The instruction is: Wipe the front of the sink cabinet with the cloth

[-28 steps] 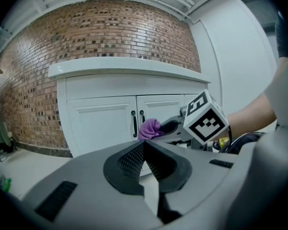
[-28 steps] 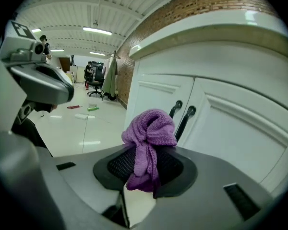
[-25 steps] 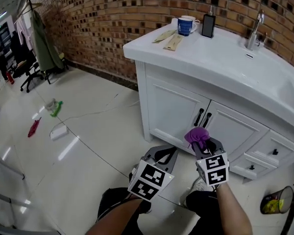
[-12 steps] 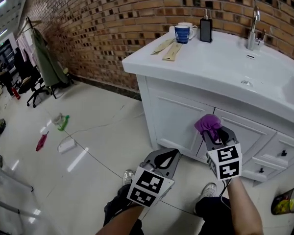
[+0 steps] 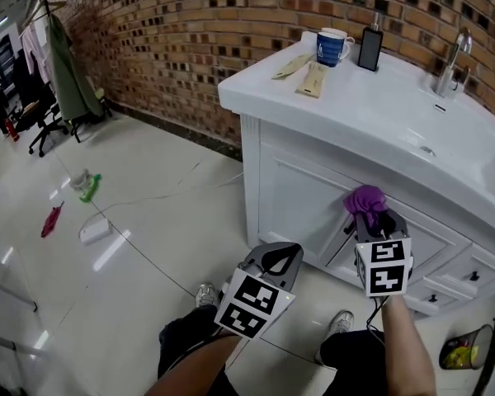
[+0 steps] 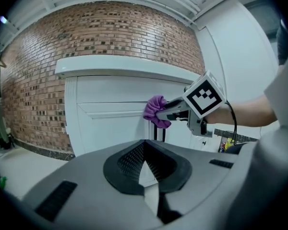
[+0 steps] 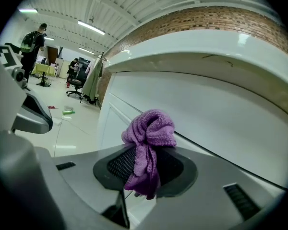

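The white sink cabinet [image 5: 293, 192] stands against the brick wall, with two black door handles [image 6: 159, 133] on its front. A bunched purple cloth [image 5: 365, 197] is pinched in my right gripper [image 5: 373, 214], which is shut on it. The cloth [image 7: 150, 132] is held up close to the cabinet front [image 7: 221, 123], just below the counter's edge; I cannot tell whether it touches. From the left gripper view the cloth [image 6: 155, 111] shows above the handles. My left gripper [image 5: 282, 258] hangs lower, to the left, short of the cabinet, shut with nothing in it.
On the counter are a blue mug [image 5: 330, 46], a black bottle [image 5: 370, 48], flat wooden pieces [image 5: 307, 73] and a faucet [image 5: 450, 59]. A bin [image 5: 464, 351] stands at the lower right. A green bottle [image 5: 89, 186] and a red item [image 5: 51, 219] lie on the floor at left.
My right gripper has risen with the cloth, from the lower doors toward the top of the cabinet front. The left gripper has stayed low, about where it was.
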Demonstrator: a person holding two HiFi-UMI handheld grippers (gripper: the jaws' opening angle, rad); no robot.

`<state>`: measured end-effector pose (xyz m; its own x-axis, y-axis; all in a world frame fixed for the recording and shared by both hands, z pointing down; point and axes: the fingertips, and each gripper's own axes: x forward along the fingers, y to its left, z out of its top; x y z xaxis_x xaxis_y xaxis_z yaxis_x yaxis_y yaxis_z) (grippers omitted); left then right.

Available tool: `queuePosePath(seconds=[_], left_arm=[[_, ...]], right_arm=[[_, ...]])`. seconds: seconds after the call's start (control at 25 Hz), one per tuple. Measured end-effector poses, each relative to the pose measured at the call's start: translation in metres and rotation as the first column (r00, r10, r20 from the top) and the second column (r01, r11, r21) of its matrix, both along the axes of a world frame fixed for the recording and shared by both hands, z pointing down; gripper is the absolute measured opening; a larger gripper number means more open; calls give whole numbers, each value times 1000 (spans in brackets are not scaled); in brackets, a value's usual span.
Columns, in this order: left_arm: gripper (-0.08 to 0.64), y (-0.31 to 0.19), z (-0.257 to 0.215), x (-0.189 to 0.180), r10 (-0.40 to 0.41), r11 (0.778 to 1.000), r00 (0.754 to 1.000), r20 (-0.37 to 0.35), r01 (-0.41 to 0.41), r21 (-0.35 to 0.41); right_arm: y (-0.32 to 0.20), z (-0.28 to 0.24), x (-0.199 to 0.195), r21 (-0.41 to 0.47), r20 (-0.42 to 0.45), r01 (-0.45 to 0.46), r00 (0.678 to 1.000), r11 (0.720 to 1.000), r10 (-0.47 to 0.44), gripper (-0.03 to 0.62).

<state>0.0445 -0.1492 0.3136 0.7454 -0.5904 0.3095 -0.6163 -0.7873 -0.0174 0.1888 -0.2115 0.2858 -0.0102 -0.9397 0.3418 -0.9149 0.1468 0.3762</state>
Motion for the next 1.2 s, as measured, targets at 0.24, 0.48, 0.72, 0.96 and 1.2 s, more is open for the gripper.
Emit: queuePosePath(seconds=[0.24,0.48,0.72,0.96,1.2], left_arm=[[2,-19,8,-1,14,1000,1000,-12,-14,-21],[2,-36,14,-10,3,999,999,-35,-4,-34],[2,-53,18,-33,-40,998,998,-54,37,-43],[2,-63,24,-61,-96,994,992,-78,91,-60],[2,-71,40,-85,-135,989,988,-79,130,-71]], right_arm=[[-17,-2,-16,-13,8,20,1000,1000,-20,117],[-34,-8,-52,-10,2,94,996,996,-94,117],[-56,-16,-89,-7,11,147,989,989,-147,117],[-76,-20,-126,-3,12,194,981,981,-194,117],[-98,-25,-162,1,11,228,974,974,-228,117]])
